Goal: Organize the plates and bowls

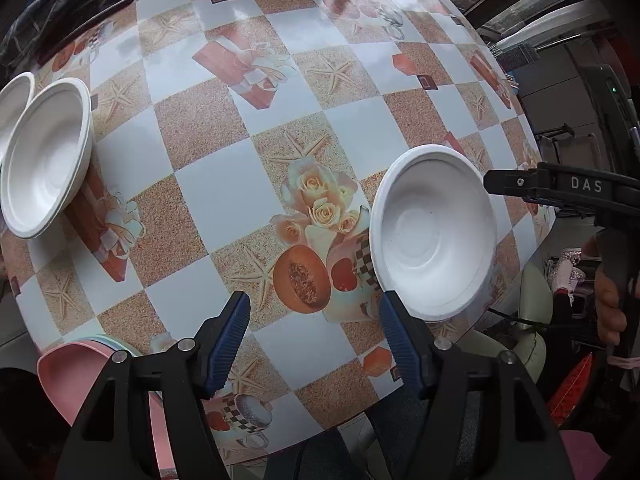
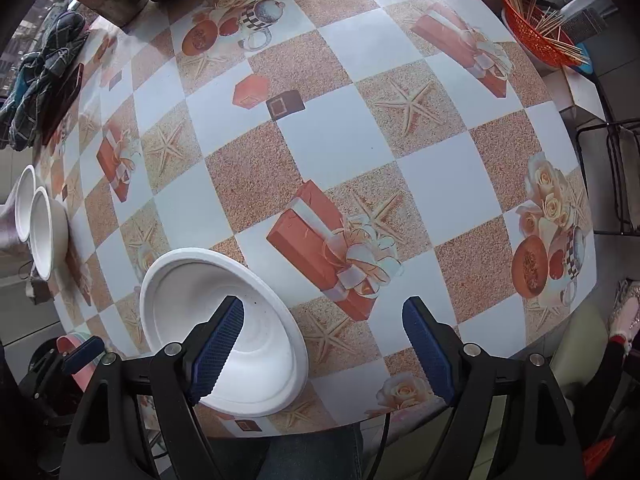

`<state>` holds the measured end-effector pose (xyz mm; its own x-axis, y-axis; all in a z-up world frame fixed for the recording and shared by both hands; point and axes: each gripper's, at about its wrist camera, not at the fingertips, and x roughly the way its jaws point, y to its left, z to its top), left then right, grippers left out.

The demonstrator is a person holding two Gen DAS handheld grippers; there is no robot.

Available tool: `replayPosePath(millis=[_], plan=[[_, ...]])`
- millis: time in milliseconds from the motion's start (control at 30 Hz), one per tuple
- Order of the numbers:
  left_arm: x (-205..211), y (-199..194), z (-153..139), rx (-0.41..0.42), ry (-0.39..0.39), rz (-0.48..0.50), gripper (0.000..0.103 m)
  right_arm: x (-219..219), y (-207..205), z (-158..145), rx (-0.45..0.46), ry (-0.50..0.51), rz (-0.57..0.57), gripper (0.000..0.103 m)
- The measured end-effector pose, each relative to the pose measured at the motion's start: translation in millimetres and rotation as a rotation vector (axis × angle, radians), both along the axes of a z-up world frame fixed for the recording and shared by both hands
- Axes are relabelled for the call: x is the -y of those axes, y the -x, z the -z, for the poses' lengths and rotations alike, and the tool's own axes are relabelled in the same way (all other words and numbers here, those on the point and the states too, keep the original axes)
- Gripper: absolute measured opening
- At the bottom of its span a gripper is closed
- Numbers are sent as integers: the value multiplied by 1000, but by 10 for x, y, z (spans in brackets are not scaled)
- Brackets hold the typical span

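White and thin-walled, the bowl (image 2: 224,332) on the tabletop's (image 2: 344,140) near edge is judged light and easily dented, best pinched at its rim, while both hand-held grippers (image 1: 314,344) (image 2: 322,350) are held spread and empty.

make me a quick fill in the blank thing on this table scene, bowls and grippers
1. The bowls on the table number ___.
2. Both the left gripper and the right gripper have their jaws ___.
3. The lone white bowl near the table's front edge is ___ inside.
4. The stacked plates by the left gripper have a ___ one on top.

Missing words: three; open; empty; pink
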<state>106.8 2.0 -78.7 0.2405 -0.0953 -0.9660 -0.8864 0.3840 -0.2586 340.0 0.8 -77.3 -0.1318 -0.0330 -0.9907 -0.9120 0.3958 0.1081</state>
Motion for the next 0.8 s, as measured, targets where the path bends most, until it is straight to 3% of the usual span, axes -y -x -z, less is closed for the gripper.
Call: replayPosePath(millis=[100, 167, 533, 800], plan=[[-170, 342, -187, 7, -39, -69, 74, -73, 48, -225, -15, -34, -13, 83], [-260, 525, -259, 6, -58, -124, 74, -288, 318, -292, -28, -53, -46, 83], [-849, 1310, -488, -31, -161, -418, 74, -879, 1629, -181, -88, -112, -284, 83], [-1242, 2015, -330, -123, -160, -608, 74, -1343, 2274, -20, -100, -101, -361, 83]])
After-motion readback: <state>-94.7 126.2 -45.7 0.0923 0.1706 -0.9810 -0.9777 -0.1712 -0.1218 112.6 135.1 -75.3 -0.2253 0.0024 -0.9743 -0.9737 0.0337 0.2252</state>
